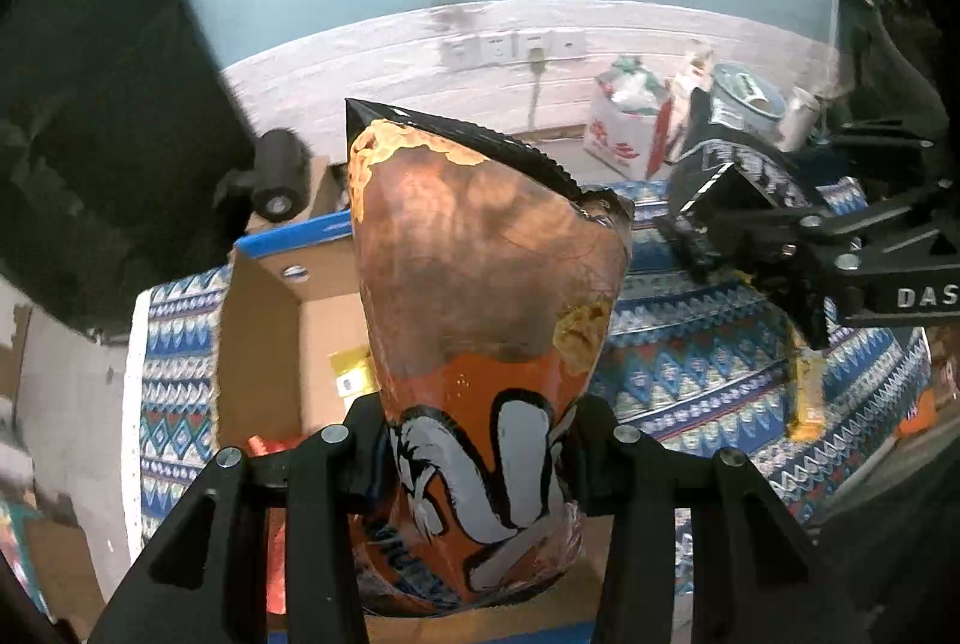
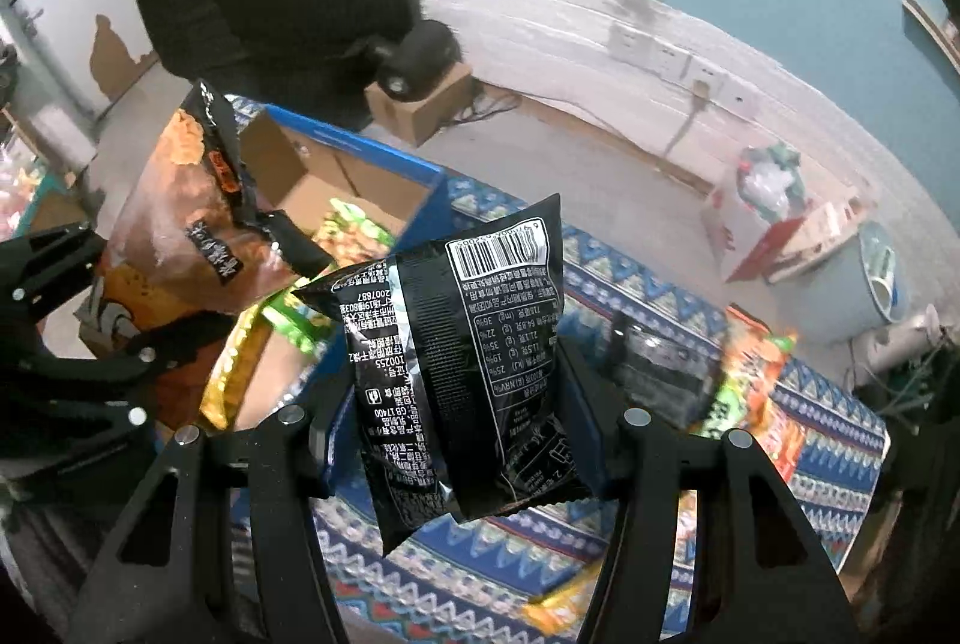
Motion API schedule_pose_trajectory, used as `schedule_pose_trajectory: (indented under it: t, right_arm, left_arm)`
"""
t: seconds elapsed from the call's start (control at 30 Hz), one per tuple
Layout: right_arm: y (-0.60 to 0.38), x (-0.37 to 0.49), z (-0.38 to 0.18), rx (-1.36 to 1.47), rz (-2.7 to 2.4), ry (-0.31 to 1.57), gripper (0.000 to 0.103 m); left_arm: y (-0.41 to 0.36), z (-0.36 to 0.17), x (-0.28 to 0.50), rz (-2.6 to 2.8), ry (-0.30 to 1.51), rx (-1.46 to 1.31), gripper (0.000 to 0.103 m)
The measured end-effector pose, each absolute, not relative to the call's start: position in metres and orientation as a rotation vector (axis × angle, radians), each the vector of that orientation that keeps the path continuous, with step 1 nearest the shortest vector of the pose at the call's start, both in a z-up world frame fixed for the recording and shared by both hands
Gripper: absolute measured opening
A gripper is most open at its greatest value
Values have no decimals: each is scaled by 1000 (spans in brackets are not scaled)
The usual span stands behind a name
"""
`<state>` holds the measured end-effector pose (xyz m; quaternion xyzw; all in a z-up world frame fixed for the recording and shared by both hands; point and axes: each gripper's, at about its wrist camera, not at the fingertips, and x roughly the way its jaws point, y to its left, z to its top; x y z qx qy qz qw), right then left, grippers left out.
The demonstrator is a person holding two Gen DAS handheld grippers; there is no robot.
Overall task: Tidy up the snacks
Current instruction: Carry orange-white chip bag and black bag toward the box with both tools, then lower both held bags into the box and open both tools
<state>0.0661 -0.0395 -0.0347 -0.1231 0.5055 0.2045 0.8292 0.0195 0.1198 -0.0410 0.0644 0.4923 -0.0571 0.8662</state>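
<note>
Two snack bags are up off the patterned worktop (image 2: 828,440) at once. The left gripper (image 1: 474,470) is clamped on the lower end of an orange bag (image 1: 480,284), over the cardboard box (image 1: 264,338); the right gripper (image 2: 462,434) pinches a black bag (image 2: 468,344) just right of it. Both look light, puffy and crinkly, probably slick, with brittle contents, so gentle pressure near a sealed edge seems safest.
</note>
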Motion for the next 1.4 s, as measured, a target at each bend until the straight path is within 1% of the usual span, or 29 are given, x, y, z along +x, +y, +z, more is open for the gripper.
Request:
schedule_pose_trajectory:
  t: [0.23, 0.57, 0.73, 0.8, 0.87, 0.97, 1.33, 1.4]
  right_arm:
    - [8, 75, -40, -272, 488, 1086, 57]
    - [57, 80, -63, -318, 534, 1129, 57]
    - [68, 87, -72, -315, 541, 1148, 57]
    - [71, 89, -76, -312, 543, 1156, 57]
    - [74, 91, -79, -310, 544, 1165, 57]
    - [78, 91, -82, -310, 547, 1173, 57]
    - [80, 91, -85, -279, 570, 1174, 58]
    - [80, 90, -83, -270, 578, 1169, 63]
  left_arm:
    - [168, -56, 24, -39, 1068, 78, 45]
    - [205, -78, 28, 26, 1140, 13, 46]
    - [215, -79, 28, 78, 1147, 12, 59]
    - [216, -74, 26, 88, 1130, 19, 70]
    - [216, -68, 24, 91, 1111, 22, 73]
    - [216, -62, 22, 90, 1099, 35, 76]
    - [219, -51, 19, 100, 1081, 40, 79]
    - [220, -50, 19, 105, 1082, 32, 79]
